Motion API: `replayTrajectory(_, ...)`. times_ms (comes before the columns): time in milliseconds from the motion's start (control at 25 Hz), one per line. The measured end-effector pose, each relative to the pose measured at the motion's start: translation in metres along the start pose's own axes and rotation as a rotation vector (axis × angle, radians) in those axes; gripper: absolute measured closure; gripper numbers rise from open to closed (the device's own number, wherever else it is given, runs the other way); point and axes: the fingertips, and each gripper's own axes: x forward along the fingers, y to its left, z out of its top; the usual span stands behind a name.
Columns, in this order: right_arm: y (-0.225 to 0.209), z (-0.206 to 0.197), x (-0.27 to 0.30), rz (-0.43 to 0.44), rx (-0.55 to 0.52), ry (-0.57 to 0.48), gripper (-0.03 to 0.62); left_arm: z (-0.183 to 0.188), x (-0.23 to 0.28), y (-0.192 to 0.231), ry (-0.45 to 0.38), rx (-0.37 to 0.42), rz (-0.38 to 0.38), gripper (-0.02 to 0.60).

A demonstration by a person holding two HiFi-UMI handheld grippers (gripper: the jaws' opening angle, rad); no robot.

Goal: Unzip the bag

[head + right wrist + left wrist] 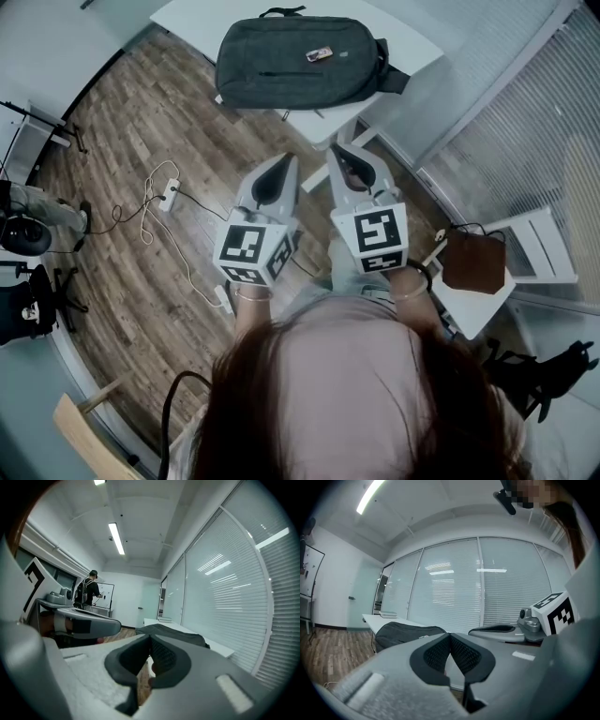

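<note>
Head view — bag (295,58) zipper indistinct; left hand-held gripper (288,158), right hand-held gripper (336,151) — jaws together.

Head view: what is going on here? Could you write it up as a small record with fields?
Bag: dark grey fabric backpack, lying flat on the table
Table: white rectangular table
Left tongs: shut, empty, held short of the bag
Right tongs: shut, empty, beside the left pair
Contact with bag: none
Zip: too small to tell whether it is open
Floor: brown wood planks, with a white power strip and cables
</note>
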Motion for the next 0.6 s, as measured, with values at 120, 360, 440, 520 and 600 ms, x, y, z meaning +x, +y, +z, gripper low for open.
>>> replayTrajectory(120, -0.004, -0.004, 0.008, -0.006, -0.013, 0.001, 0.591, -0.005, 0.008, 0.003, 0.009, -0.003, -0.005, 0.572)
replayTrajectory(360, -0.016, -0.013, 0.026, -0.012, -0.026, 0.017, 0.591, -0.007, 0.030, 0.011, 0.015, 0.001, -0.006, 0.572)
replayTrajectory(440, -0.019, -0.016, 0.033, -0.007, -0.023, 0.024, 0.591, -0.008, 0.037, 0.014, 0.018, 0.005, -0.005, 0.572)
replayTrajectory(520, -0.022, -0.019, 0.040, -0.003, -0.022, 0.031, 0.589, -0.009, 0.045, 0.019, 0.022, 0.004, -0.002, 0.572)
replayTrajectory(600, -0.027, -0.022, 0.048, 0.003, -0.023, 0.037, 0.581, -0.011, 0.054, 0.023, 0.025, 0.003, 0.003, 0.572)
